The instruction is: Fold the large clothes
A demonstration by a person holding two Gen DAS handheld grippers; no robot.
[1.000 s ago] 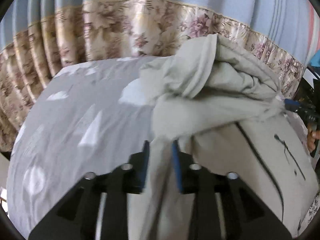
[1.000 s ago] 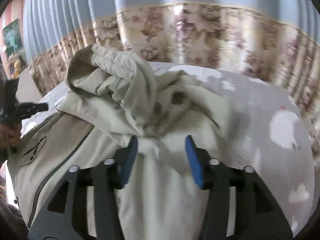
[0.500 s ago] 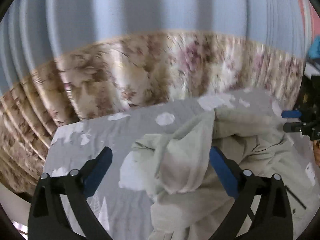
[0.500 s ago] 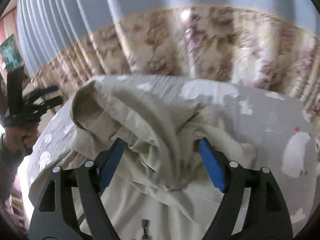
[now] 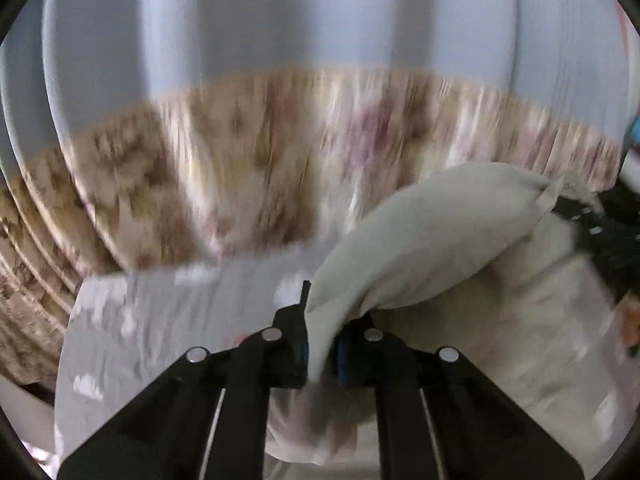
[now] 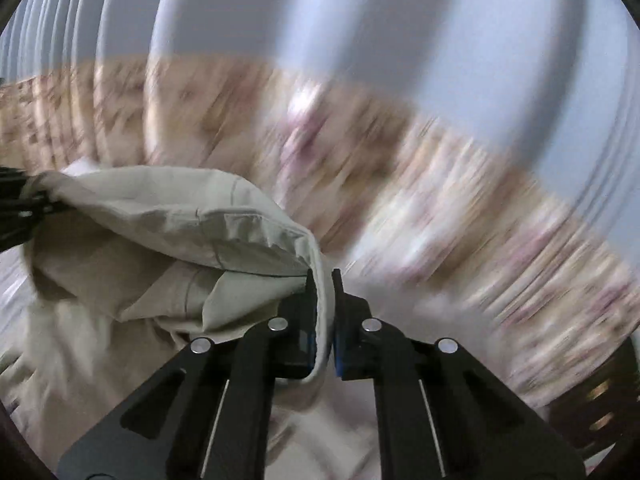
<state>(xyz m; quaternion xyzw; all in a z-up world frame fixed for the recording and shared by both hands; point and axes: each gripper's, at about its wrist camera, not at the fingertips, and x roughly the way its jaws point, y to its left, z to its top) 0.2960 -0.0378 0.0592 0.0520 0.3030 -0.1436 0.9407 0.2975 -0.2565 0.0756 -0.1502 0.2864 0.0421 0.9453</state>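
Left wrist: left gripper (image 5: 320, 336) pinching jacket (image 5: 432, 240) edge above bed (image 5: 168, 320).

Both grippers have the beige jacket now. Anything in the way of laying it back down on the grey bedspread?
Nothing visible. The left gripper and right gripper each pinch the jacket; the grey bedspread below shows only more jacket, though blur hides detail.
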